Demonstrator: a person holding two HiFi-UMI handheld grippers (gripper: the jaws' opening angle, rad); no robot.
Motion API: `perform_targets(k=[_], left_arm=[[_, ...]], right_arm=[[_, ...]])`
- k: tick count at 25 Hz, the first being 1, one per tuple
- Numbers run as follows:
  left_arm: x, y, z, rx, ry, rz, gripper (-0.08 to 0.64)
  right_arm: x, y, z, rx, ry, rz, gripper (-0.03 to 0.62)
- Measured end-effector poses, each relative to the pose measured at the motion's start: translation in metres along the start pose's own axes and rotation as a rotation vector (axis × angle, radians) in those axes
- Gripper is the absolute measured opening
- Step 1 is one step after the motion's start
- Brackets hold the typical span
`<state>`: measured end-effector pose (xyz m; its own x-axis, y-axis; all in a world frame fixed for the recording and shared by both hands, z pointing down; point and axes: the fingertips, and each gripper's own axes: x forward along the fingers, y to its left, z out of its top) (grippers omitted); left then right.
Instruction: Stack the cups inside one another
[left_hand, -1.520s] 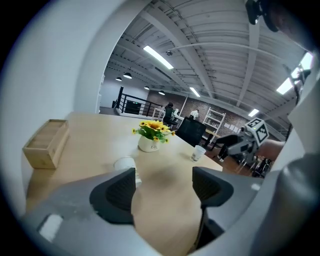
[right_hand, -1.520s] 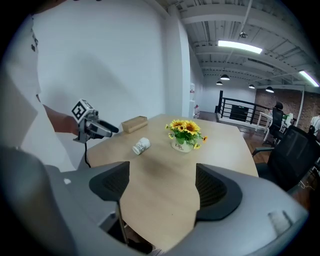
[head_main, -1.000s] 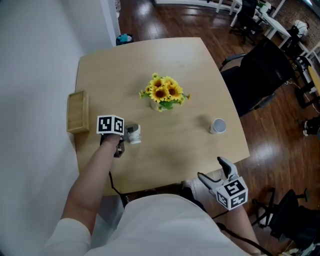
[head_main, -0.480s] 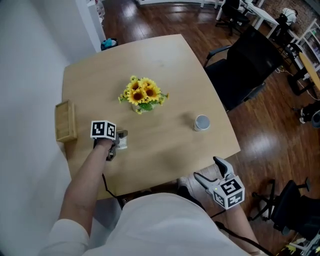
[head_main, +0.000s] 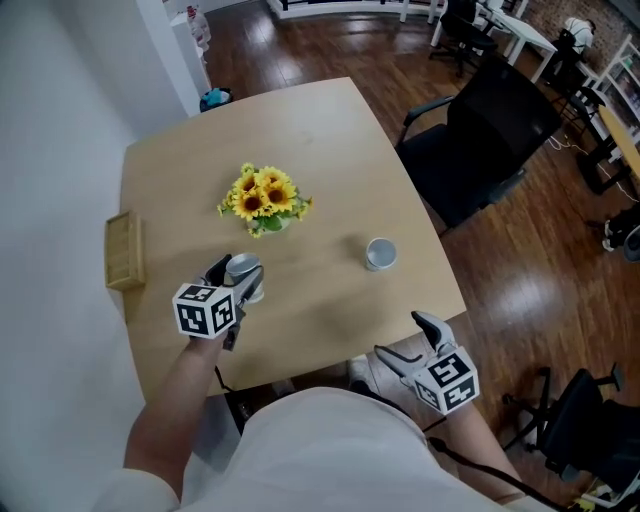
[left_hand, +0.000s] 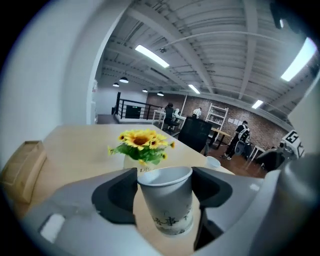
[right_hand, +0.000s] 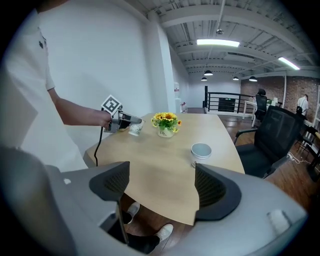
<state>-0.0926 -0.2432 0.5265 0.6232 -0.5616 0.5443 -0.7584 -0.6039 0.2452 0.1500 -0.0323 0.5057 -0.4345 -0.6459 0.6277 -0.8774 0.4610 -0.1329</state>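
Cups come first in the head view. One white paper cup (head_main: 243, 272) sits in the left gripper (head_main: 232, 280), at 7 o'clock from the sunflower vase (head_main: 262, 197). Its open mouth faces up and its long axis is near vertical. The second cup (head_main: 380, 253) stands upright on the wooden table (head_main: 320, 140), mouth up, at 4 o'clock from the flowers and well apart from the first. A wooden box (head_main: 124, 250) lies at the table's 9 o'clock edge. The right gripper (head_main: 405, 340) hangs off the near edge at 5 o'clock, fingers spread.

In the left gripper view, the held cup (left_hand: 170, 210) is white with dark print low on its wall, and it tapers from a rolled rim to a narrower base. It stands upright, leaning slightly. The left gripper (left_hand: 165, 187) has just been closing, and its pads now press the cup's upper wall from both sides. The sunflowers (left_hand: 142, 145) stand behind at 12 o'clock, and the other cup (left_hand: 213, 162) is at 2 o'clock.

In the right gripper view, the right gripper (right_hand: 162, 187) has its jaws wide apart with only the table edge between them. The free cup (right_hand: 201, 151) stands at 1 o'clock, mouth up. The gripped cup (right_hand: 135, 128) shows small at 11 o'clock, tilted, and appears lifted off the tabletop.
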Motion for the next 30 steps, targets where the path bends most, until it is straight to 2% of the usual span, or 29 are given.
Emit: perform_targets(k=[3,8,15,21,30], left_arm=[[0.01,-0.042,0.018,0.064,-0.072,-0.031,0.351],[0.039,-0.11,0.044,0.128,-0.178,-0.104,0.35],[0.086,-0.181,0.071,0.153,-0.31,-0.185,0.351],[0.131,-0.219,0.07,0.165,-0.335,-0.209,0.351],[0.177,-0.248,0.069,0.285,-0.352,-0.19,0.351]], right_arm=[[-0.008,-0.013,-0.005,-0.007,0.0,0.009,0.408],[-0.025,-0.038,-0.016,-0.006,0.002,0.008,0.408],[-0.06,-0.084,-0.041,0.005,0.03,-0.024,0.408],[-0.089,-0.112,-0.066,0.045,0.046,-0.062,0.408],[-0.121,-0.132,-0.099,0.1,0.094,-0.103,0.407]])
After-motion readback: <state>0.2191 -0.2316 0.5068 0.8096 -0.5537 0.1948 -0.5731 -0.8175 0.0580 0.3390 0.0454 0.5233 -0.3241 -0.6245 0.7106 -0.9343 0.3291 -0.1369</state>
